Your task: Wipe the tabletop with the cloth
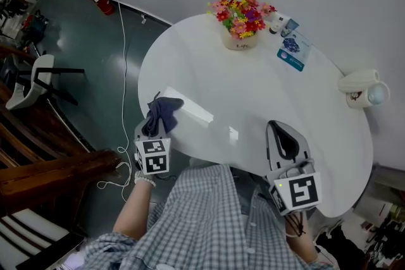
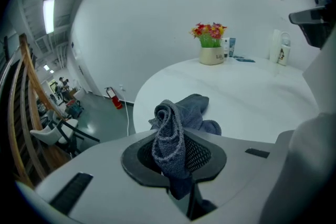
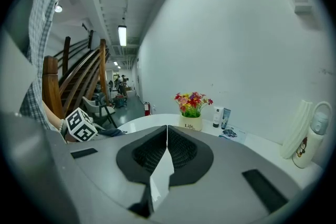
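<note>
We are pinching the dark grey-blue knitted cloth (image 1: 162,112) (image 2: 172,134) in the left gripper (image 1: 159,119) (image 2: 176,150), its jaws clamping a bunched, twisted fold. The free end is lying crumpled on the round white tabletop (image 1: 253,92) near its left edge. We are holding the right gripper (image 1: 277,129) (image 3: 167,140) over the near right edge, jaws closed together with nothing between them.
</note>
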